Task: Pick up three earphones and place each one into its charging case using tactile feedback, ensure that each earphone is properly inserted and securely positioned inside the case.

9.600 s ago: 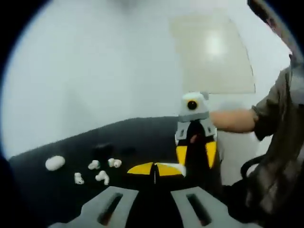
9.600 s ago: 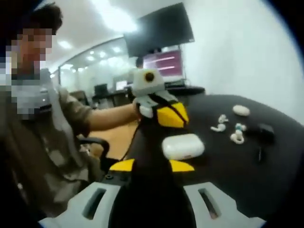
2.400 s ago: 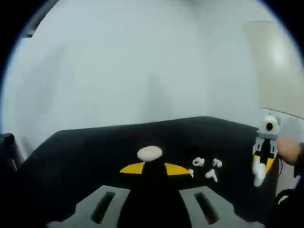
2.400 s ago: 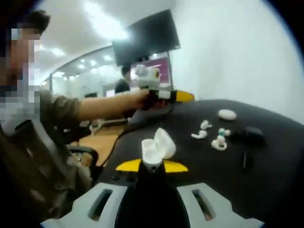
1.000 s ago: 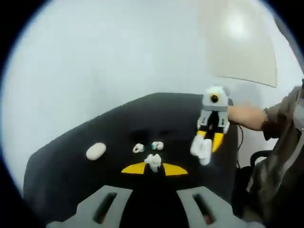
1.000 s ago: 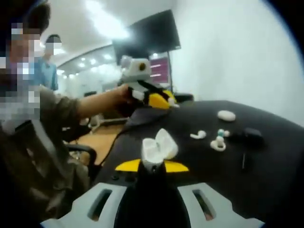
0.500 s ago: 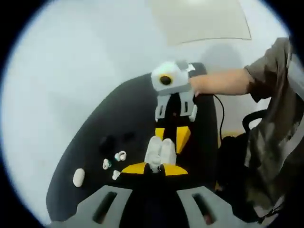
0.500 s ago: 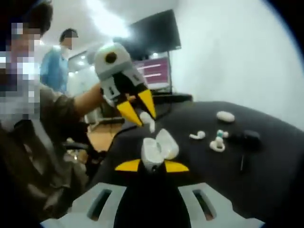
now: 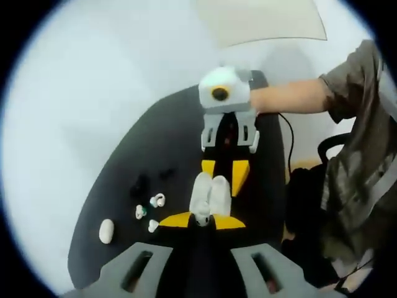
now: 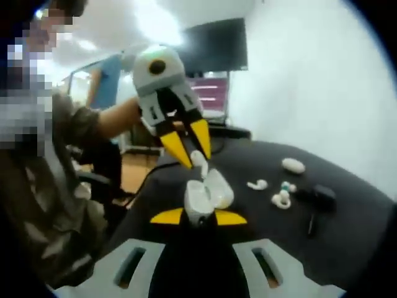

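Right gripper (image 10: pixel 200 218), yellow-tipped grey two-jaw tool, is pinching the small glossy white open-lidded charging case (image 10: pixel 206 194) at its base, jaws closed tight on it, case sitting dead centre just above the tips. Left gripper (image 10: pixel 193 151) is coming in from 11 o'clock in the right gripper view, its yellow jaws narrowed around a small white stemmed earphone (image 10: pixel 200 162), stem pointing down at the case opening and just above it, touching or nearly touching, can't tell which. In the left gripper view the left gripper (image 9: pixel 201 219) is hiding most of what it is gripping; the white case (image 9: pixel 209 194) is sitting right at its tips with the right gripper (image 9: pixel 224 169) facing it from 12 o'clock. Step in hand, by my read: seating the first earphone in its slot. Next move is probably calling for a straight push down along the slot, feeling for the seat, then letting go. Farther out on the black round table (image 10: pixel 353 217), at 2 o'clock in the right gripper view, are lying a white loose earphone (image 10: pixel 256 184), a white-and-teal pair of earbuds (image 10: pixel 283 193), a white oval closed case (image 10: pixel 293 165) and a black small case (image 10: pixel 322 195) with a dark thin stick (image 10: pixel 311 223) beside it. A person's olive-sleeved arm (image 9: pixel 347 93) is reaching in at 2 o'clock in the left gripper view.
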`<state>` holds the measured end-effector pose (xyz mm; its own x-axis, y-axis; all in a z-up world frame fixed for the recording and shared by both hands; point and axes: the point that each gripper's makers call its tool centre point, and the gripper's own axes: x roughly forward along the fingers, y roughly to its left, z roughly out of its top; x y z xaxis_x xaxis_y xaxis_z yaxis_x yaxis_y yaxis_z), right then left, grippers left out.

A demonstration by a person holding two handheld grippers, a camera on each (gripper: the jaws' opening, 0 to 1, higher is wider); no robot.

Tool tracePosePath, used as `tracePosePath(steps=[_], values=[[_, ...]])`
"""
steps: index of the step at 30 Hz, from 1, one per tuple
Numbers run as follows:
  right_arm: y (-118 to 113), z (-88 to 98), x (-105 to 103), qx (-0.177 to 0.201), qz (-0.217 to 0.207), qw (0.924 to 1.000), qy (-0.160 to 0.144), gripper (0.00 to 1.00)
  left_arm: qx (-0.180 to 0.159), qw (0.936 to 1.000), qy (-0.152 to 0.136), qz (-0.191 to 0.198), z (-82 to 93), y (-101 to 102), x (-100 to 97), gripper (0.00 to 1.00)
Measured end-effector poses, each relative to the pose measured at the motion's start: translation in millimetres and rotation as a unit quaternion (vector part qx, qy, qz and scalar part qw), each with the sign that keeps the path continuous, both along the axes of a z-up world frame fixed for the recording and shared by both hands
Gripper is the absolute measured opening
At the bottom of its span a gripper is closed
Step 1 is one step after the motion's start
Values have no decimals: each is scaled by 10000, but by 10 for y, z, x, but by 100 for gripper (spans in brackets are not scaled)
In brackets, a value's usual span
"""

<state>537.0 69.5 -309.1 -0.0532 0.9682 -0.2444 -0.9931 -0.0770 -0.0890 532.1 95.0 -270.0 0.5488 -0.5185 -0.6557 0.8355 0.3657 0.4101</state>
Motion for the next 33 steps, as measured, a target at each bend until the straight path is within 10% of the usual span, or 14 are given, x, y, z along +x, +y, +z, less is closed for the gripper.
tracePosePath(steps=[12, 24, 33], values=[[-4, 4, 2, 4, 2, 10000, -40, 19, 1146, 9923, 348, -324, -79, -296, -32, 9], [8, 10, 5, 17, 12, 10000, -9, 19, 1752, 9830, 532, -128, -5, 166, -130, 9], [17, 7, 0, 12, 6, 10000, -16, 19, 2053, 9755, 668, -417, -115, 8, -157, 9]])
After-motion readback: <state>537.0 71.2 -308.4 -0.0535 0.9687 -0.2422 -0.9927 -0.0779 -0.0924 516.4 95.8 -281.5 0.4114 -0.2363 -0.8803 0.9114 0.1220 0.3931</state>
